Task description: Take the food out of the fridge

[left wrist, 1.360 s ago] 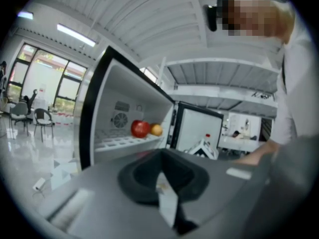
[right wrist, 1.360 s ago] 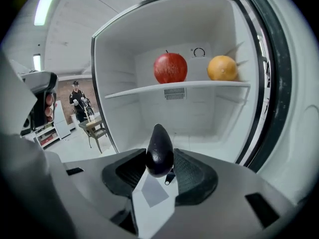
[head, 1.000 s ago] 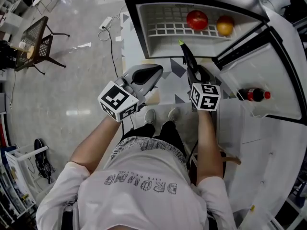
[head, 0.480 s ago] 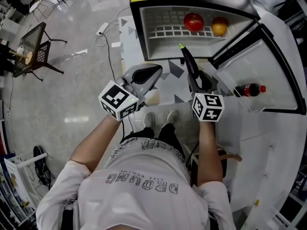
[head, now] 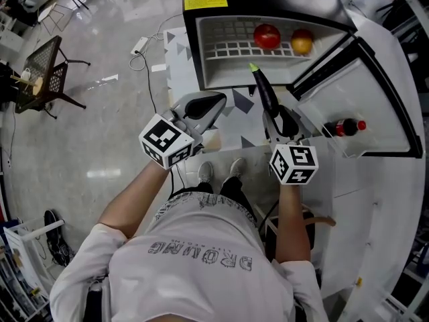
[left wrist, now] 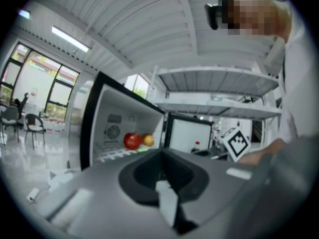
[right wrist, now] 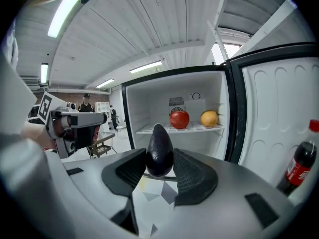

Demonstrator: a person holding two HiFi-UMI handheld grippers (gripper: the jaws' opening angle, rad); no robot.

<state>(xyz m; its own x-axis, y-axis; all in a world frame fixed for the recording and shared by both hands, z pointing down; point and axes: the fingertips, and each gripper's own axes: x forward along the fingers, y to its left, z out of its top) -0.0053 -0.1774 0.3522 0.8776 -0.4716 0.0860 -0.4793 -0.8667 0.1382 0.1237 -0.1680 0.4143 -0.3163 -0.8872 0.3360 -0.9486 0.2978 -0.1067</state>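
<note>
The open fridge stands in front of me, its white wire shelf bearing a red round fruit and an orange. Both also show in the right gripper view, the red fruit beside the orange. My right gripper is shut on a dark eggplant with a green stem, held in front of the shelf. The eggplant stands upright between that gripper's ribbed pads. To the left, my left gripper hangs shut and empty, apart from the fridge.
A cola bottle stands in the open door's rack at the right. A patterned mat lies on the floor before the fridge. A power strip and cable and a mesh chair are on the left.
My right gripper has risen with the eggplant and drawn back a little from the fridge. The left gripper has kept still.
</note>
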